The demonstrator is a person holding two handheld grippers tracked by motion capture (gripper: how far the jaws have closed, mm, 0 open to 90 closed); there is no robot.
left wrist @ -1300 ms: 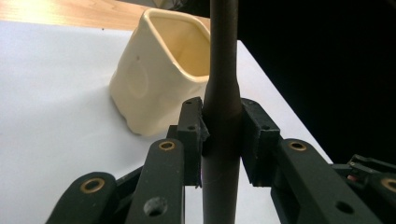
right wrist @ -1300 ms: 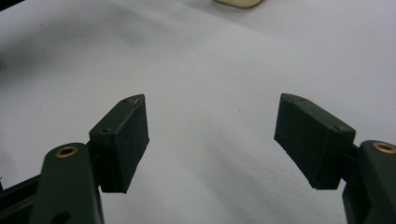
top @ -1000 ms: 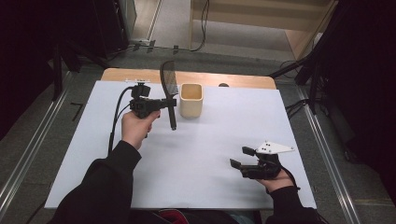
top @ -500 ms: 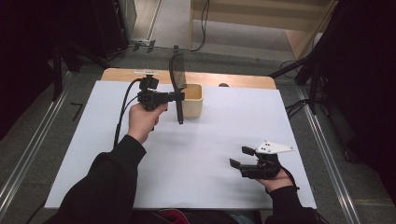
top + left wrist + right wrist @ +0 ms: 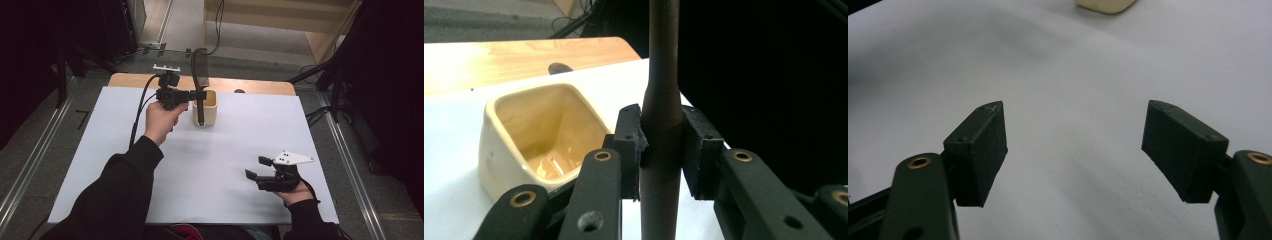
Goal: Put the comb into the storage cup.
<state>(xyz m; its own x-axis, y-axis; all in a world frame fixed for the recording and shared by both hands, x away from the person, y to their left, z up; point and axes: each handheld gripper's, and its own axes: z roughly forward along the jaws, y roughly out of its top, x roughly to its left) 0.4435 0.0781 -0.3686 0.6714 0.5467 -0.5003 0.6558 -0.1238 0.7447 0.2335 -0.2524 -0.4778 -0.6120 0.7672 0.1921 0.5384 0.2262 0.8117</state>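
My left gripper (image 5: 200,95) is shut on a dark long-handled utensil (image 5: 199,75) and holds it upright, its curved head on top. Its lower end hangs right next to a cream square holder (image 5: 211,116) at the far middle of the table. In the left gripper view the black pads (image 5: 629,150) clamp the utensil's shaft (image 5: 663,60), with the open, empty holder (image 5: 494,160) just to the left. My right gripper (image 5: 254,167) rests low near the front right edge, open with nothing between its fingers (image 5: 978,150).
A white sheet (image 5: 240,140) covers the table, and a wooden strip (image 5: 260,86) shows along its far edge. A small dark round spot (image 5: 239,91) lies by that strip. Cables (image 5: 320,112) and metal rails (image 5: 350,170) run beside the table.
My left gripper has carried the utensil to the right and farther away, up to the cream holder. The right gripper has stayed put.
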